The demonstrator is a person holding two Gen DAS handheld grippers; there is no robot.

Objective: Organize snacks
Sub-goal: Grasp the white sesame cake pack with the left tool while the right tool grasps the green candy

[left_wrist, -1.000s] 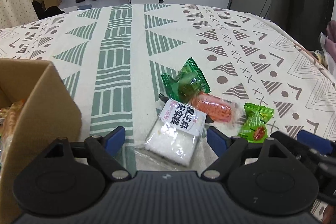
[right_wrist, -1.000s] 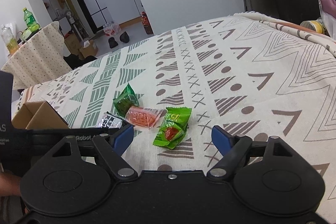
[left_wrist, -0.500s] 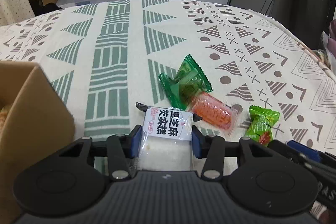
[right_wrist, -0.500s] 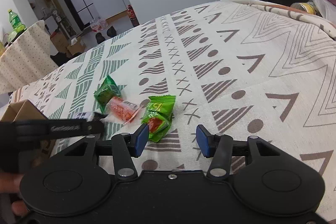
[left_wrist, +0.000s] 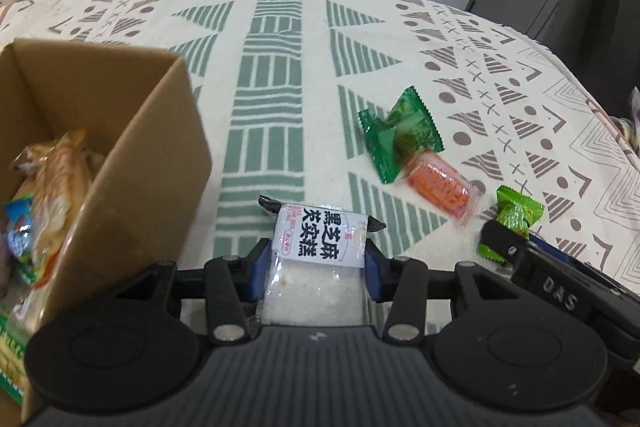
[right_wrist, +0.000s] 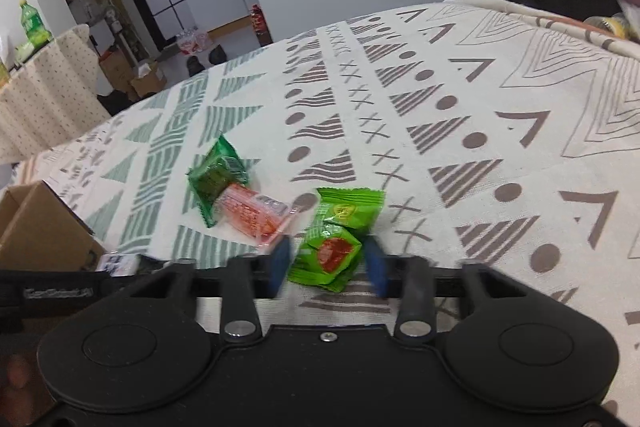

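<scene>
Left fingers: the left gripper has both blue pads pressed against the sides of the white sesame-cake packet, clamped on it, packet just right of the cardboard box.
Right fingers: the right gripper has its pads either side of the light green packet, very close; motion blur there, so I cannot tell whether they are pinching it or a hair apart.
On the cloth: dark green packet overlapping the orange packet, both lying loose on the patterned tablecloth.
Done so far: the box already holds several wrapped snacks at its left.
Left to do, as I judge it: four packets not yet boxed — two at the grippers, two untouched.
Hard to see: box interior cut off by the frame edge; the white packet's near end hidden under the gripper body; whether it is lifted off the cloth, unclear.
</scene>
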